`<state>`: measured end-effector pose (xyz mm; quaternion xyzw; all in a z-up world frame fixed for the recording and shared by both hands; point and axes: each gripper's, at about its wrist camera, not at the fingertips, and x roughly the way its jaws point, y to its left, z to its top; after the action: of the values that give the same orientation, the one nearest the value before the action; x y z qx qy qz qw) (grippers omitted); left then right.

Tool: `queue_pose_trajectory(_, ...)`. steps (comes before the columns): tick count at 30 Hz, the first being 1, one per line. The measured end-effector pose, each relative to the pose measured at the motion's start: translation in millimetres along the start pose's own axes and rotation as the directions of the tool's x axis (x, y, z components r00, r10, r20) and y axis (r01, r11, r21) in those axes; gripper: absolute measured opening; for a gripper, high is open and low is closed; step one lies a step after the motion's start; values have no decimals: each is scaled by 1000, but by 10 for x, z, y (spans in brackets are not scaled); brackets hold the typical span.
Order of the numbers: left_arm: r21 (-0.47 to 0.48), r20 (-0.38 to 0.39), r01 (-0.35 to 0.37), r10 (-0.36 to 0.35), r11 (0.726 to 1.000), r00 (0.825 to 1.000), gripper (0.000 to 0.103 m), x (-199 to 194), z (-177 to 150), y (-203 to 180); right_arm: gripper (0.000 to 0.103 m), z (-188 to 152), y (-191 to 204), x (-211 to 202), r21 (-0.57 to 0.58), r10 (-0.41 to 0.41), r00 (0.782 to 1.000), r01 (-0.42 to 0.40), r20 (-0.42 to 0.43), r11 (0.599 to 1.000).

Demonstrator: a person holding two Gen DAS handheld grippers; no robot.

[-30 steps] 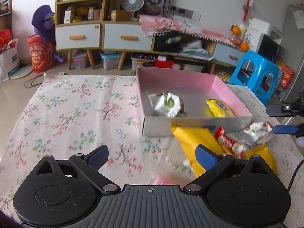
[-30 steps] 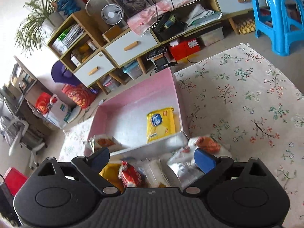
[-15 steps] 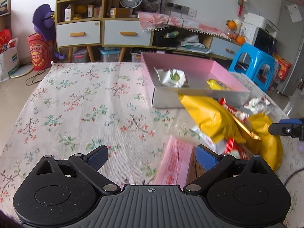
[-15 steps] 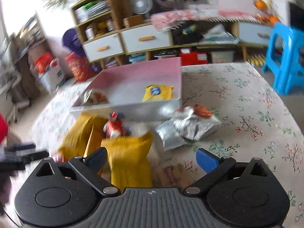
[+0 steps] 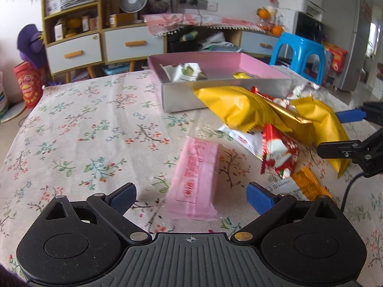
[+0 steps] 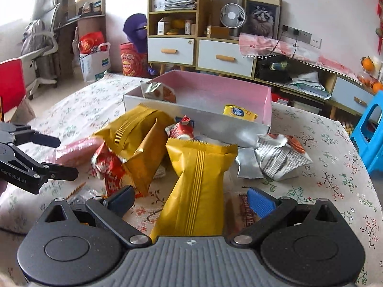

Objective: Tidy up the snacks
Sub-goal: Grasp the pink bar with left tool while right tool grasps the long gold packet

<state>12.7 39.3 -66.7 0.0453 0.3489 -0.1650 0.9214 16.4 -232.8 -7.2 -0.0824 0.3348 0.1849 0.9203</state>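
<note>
The bench (image 5: pixel 71 124) is covered by a flowered cloth. At its far side a pink box (image 5: pixel 253 65) is set, with a silver near wall; inside it a white packet (image 5: pixel 186 71) is seen at the left and a small yellow packet (image 6: pixel 239 112) at the right. Against the box's near wall a heap of snacks is piled — a yellow bag (image 5: pixel 234 107) leaning on the wall, a second yellow bag (image 6: pixel 198 186) nearer, a red wrapper (image 5: pixel 278 153) between them and a silver packet (image 6: pixel 273 157) to the right. Left of the heap, apart from it, a pink packet (image 5: pixel 196 177) lies flat on the cloth.

The left gripper (image 5: pixel 190 196) is held low over the near end of the pink packet, its jaws released and spread to either side of it — nothing is grasped. The right gripper (image 6: pixel 189 199) is held with jaws likewise released, the second yellow bag lying between them, untouched as far as can be seen.
</note>
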Motion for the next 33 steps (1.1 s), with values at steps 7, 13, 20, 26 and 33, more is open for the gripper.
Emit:
queue_pose_trajectory(7,50,3,9,-10,999,1000,98,31,-12,-97,93,-110,137,31,-73,-20,1000,19,-6,997)
queue_pose_trajectory(13,51,8,14,-14,999,1000,96,29,-14,-115,93,-188,285,32,-164,-26,1000,27,6,986)
queue_pose_trajectory(20,71,15,20,-21,997,1000,79,35,33,-164,89,-188,349,2,-202,-11,1000,14,13,979)
queue_pose_trajectory(26,58,8,12,-13,998,1000,63,83,103,-183,76,-90,295,48,-158,-24,999,20,-22,987)
queue_pose_trajectory(33,22,-11,-23,23,999,1000,31,101,192,-167,38,-4,188,148,-74,-48,996,43,-72,996)
